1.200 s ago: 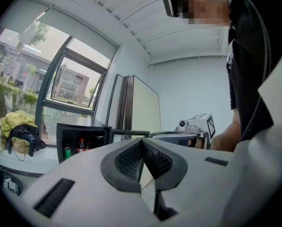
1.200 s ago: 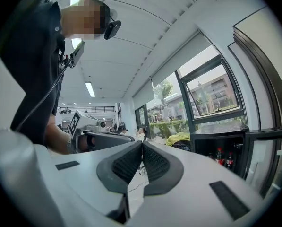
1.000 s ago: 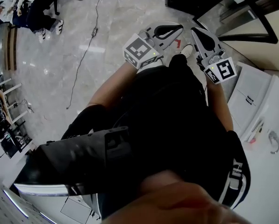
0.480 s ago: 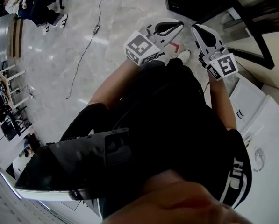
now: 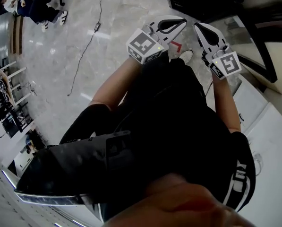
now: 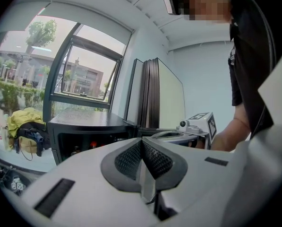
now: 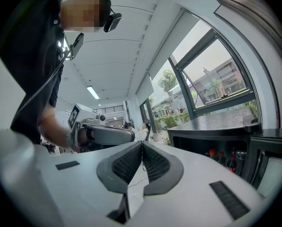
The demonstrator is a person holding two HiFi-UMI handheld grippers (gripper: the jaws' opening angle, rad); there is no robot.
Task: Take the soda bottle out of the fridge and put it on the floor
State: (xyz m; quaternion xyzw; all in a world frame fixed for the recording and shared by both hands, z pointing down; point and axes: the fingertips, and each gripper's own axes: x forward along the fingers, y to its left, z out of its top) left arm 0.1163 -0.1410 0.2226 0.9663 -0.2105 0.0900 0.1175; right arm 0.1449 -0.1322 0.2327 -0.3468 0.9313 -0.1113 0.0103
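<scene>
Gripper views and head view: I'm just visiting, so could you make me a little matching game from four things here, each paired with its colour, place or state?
Things:
1. left gripper
2. fridge
3. bottle caps
4. cable

Descriptions:
A. red
B. lying loose across the pale floor
C. black, with bottles inside
D. shut, with nothing between the jaws

Pairs: 1-D, 2-C, 3-A, 4-B
</scene>
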